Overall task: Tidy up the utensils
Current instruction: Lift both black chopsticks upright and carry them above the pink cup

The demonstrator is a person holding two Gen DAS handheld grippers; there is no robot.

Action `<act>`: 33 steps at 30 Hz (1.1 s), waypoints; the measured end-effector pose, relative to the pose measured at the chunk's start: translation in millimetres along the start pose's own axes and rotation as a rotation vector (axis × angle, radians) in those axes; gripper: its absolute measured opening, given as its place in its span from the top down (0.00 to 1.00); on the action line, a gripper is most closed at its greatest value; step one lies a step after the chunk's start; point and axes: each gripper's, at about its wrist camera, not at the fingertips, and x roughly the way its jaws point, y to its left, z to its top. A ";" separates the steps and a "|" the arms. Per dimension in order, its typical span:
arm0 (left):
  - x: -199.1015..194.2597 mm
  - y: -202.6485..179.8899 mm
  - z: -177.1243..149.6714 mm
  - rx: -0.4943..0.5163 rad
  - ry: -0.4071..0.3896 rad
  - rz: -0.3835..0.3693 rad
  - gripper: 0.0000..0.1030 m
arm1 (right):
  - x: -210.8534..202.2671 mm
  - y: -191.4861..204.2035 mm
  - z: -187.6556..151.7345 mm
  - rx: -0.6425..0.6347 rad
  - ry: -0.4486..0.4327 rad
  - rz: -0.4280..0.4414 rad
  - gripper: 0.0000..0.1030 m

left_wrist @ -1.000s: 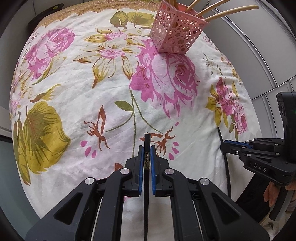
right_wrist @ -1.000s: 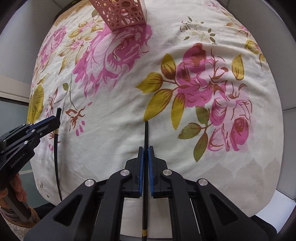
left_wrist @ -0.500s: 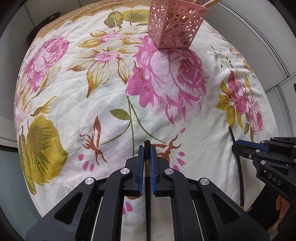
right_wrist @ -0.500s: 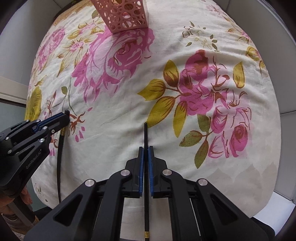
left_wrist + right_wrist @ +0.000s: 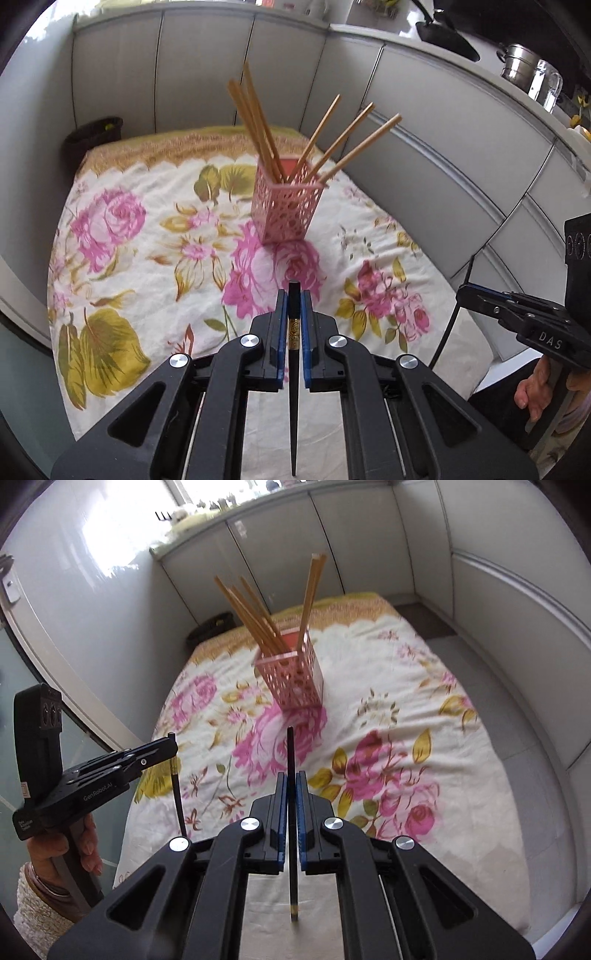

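Left wrist view shows the left gripper (image 5: pixel 293 306) clenched on a slim black chopstick with a gold band (image 5: pixel 294 354). Its long axis runs along the fingers: the blunt end pokes just past the fingertips toward the holder, and the tapered tip trails back toward the camera. Ahead, well apart on the floral tablecloth (image 5: pixel 122 266), stands the pink perforated plastic holder (image 5: pixel 286 208), upright, with pale wooden chopsticks (image 5: pixel 258 122) fanning out of its open top.

Right wrist view has the right gripper (image 5: pixel 291 790) grasping a second black chopstick (image 5: pixel 291 812), likewise in line with the fingers, banded end toward the camera. The holder (image 5: pixel 295 675) lies straight ahead of these jaws too. Neither hand looks clearly nearer. Both sticks lie roughly level, so I judge each must be tipped upright over the opening before dropping in.
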 end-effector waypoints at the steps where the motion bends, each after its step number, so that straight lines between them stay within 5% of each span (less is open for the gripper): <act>1: -5.0 -5.4 3.0 0.005 -0.030 0.003 0.94 | -9.2 5.0 3.2 -0.014 -0.031 -0.002 0.95; 10: -38.4 -45.7 23.8 0.059 -0.231 0.047 0.94 | -38.5 7.2 30.1 -0.028 -0.197 0.004 0.95; 23: -44.5 -62.7 50.1 0.075 -0.263 0.071 0.94 | -46.8 -17.2 50.6 0.018 -0.222 0.025 0.95; 33: -67.1 -71.8 139.9 0.103 -0.410 0.145 0.94 | -42.9 -25.7 55.6 0.026 -0.223 0.054 0.95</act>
